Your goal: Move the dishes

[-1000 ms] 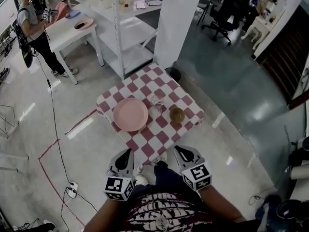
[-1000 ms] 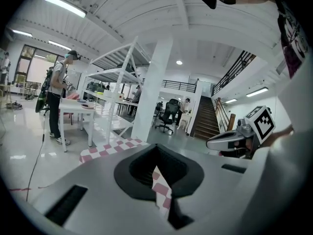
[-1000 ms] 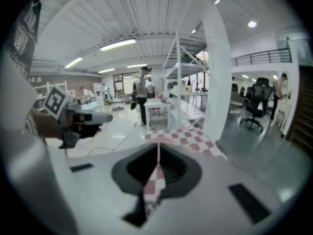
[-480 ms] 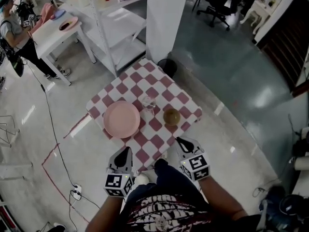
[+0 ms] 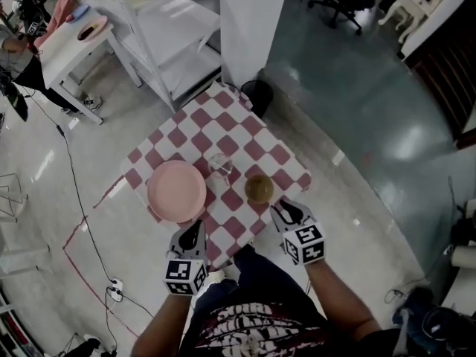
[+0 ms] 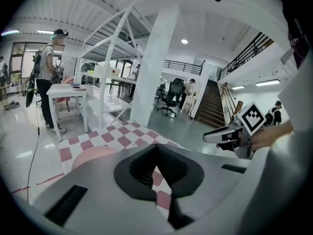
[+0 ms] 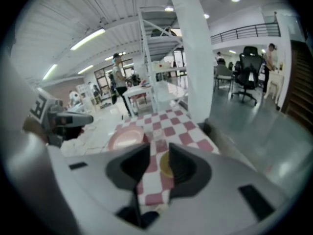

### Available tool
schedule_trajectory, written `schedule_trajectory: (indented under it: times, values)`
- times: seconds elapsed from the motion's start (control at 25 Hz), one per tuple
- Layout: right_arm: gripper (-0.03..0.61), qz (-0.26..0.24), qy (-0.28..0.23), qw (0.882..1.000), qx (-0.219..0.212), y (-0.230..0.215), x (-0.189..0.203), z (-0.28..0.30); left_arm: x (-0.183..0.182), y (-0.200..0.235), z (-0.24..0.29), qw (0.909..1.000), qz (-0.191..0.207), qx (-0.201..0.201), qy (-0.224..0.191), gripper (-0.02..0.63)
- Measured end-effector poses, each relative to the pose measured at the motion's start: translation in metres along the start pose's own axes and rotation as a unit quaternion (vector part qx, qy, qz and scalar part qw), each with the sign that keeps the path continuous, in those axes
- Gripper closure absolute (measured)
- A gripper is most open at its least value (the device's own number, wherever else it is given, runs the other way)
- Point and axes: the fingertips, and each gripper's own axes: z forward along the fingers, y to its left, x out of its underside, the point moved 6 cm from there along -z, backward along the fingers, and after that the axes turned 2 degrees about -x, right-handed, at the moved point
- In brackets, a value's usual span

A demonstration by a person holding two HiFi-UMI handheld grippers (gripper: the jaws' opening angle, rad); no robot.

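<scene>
- Dishes sit on the red-and-white checked table (image 5: pixel 245 129): round pink plate (image 5: pixel 176 191), small brown bowl (image 5: pixel 259 188).
- My left gripper (image 5: pixel 193 233) is clenched, empty.
- My right gripper (image 5: pixel 285 212) has just been opening, still empty, lined up, I think, to grab the bowl.

The place is an open office hall used as a test lab. It has a polished grey floor (image 5: pixel 349 117), a white pillar (image 5: pixel 253 21), white shelving (image 5: pixel 167 28), office chairs (image 6: pixel 172 93) and stairs (image 6: pixel 213 109) up to a railed gallery (image 6: pixel 182 65). Red tape (image 5: pixel 89 216) marks the floor beside a power strip (image 5: pixel 113 290). A small checked desk (image 5: pixel 216 125) stands alone mid-floor.
</scene>
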Motion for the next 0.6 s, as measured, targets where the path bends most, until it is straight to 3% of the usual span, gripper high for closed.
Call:
schedule_trajectory:
  times: [0.32, 0.6]
  values:
    - [0.448, 0.052, 0.084, 0.995, 0.013, -0.058, 0.040, 0.069, 0.037, 0.005, 0.052, 0.9972, -0.028, -0.021, 0.067, 0.589]
    - [0.448, 0.089, 0.165, 0.982, 0.016, -0.094, 0.079, 0.122, 0.042, 0.006, 0.071, 0.9944, -0.037, -0.043, 0.089, 0.589]
